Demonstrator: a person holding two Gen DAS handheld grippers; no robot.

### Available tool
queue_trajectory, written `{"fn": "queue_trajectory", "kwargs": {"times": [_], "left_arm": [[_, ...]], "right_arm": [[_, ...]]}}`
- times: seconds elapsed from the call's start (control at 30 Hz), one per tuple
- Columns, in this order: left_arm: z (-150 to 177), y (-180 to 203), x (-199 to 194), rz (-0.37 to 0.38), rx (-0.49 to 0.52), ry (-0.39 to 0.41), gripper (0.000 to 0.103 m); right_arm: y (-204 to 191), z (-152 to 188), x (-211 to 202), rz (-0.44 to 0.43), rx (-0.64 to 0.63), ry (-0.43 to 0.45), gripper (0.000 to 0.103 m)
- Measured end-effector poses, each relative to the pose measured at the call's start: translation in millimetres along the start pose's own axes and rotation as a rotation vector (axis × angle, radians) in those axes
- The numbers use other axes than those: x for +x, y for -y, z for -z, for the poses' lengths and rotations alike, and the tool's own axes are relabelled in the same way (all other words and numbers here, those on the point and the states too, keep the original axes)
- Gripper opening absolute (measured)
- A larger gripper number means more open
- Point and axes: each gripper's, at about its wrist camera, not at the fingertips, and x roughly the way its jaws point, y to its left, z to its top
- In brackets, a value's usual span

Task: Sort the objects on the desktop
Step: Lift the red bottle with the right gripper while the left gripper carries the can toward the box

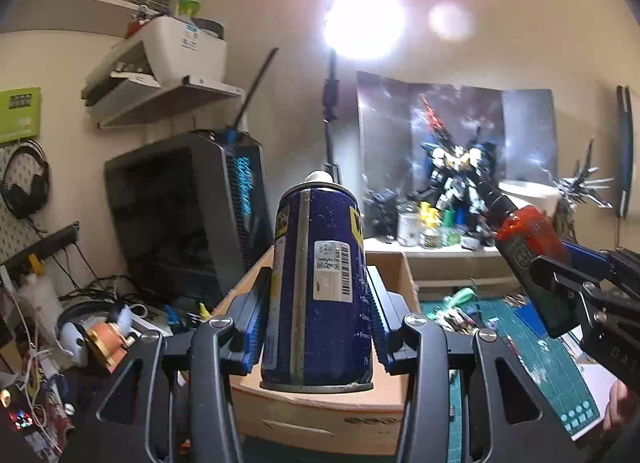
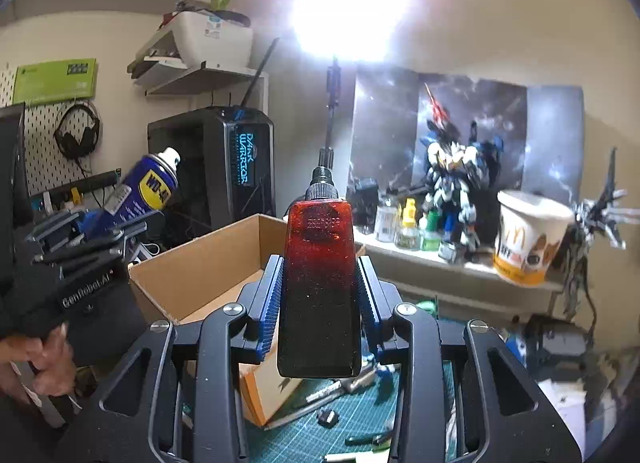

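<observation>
WD-40 spray can (image 1: 320, 283), blue with a white nozzle cap and a barcode label facing the left wrist camera, is clamped upright between the ribbed blue pads of the left gripper (image 1: 318, 291); jaws closed against both sides of the can, roughly mid-body. Can sits at frame centre, held in the air above the open cardboard box (image 1: 320, 411), whose front wall runs across 6 o'clock under the can's base. Right gripper (image 2: 320, 295) is closed on a red-and-black bottle (image 2: 319, 287) with a black screw cap; pads press both flanks of the lower, darker half, cap pointing to 12 o'clock. In the right wrist view the same box lies beyond and left of the bottle, open top visible, interior looks bare where seen. From that view the can shows at 9 o'clock, tilted, nozzle up and to the right, with a hand (image 2: 36, 363) on the left gripper's handle at 8 o'clock. From the left wrist view the bottle appears at 3 o'clock, tilted, cap toward upper left. Green cutting mat (image 2: 312, 435) with small scattered tools lies at 6 o'clock under the right gripper. Bright lamp (image 2: 352, 11) at 12 o'clock washes out the wall. Model robot figure (image 2: 456, 179) and paint jars on the shelf at 2 o'clock.
</observation>
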Motion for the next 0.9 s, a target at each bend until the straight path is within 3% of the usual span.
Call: {"fn": "queue_trajectory", "kwargs": {"times": [0.27,0.43,0.6,0.77,0.9], "left_arm": [[-31,-21,-9,-0.058,-0.003,0.042,0.044],[-50,-29,-9,-0.056,0.013,0.051,0.044],[-72,-45,18,0.088,-0.023,-0.061,0.044],[-86,-48,76,0.09,0.006,-0.215,0.044],[-83,-45,132,0.042,0.053,-0.337,0.044]], "right_arm": [[-19,-26,15,-0.062,-0.046,0.028,0.034],[-25,-43,27,-0.13,-0.055,0.038,0.034],[-16,-62,67,-0.265,-0.006,-0.034,0.034],[-6,-80,113,-0.394,0.046,-0.124,0.034],[-3,-86,162,-0.387,0.067,-0.218,0.034]]}}
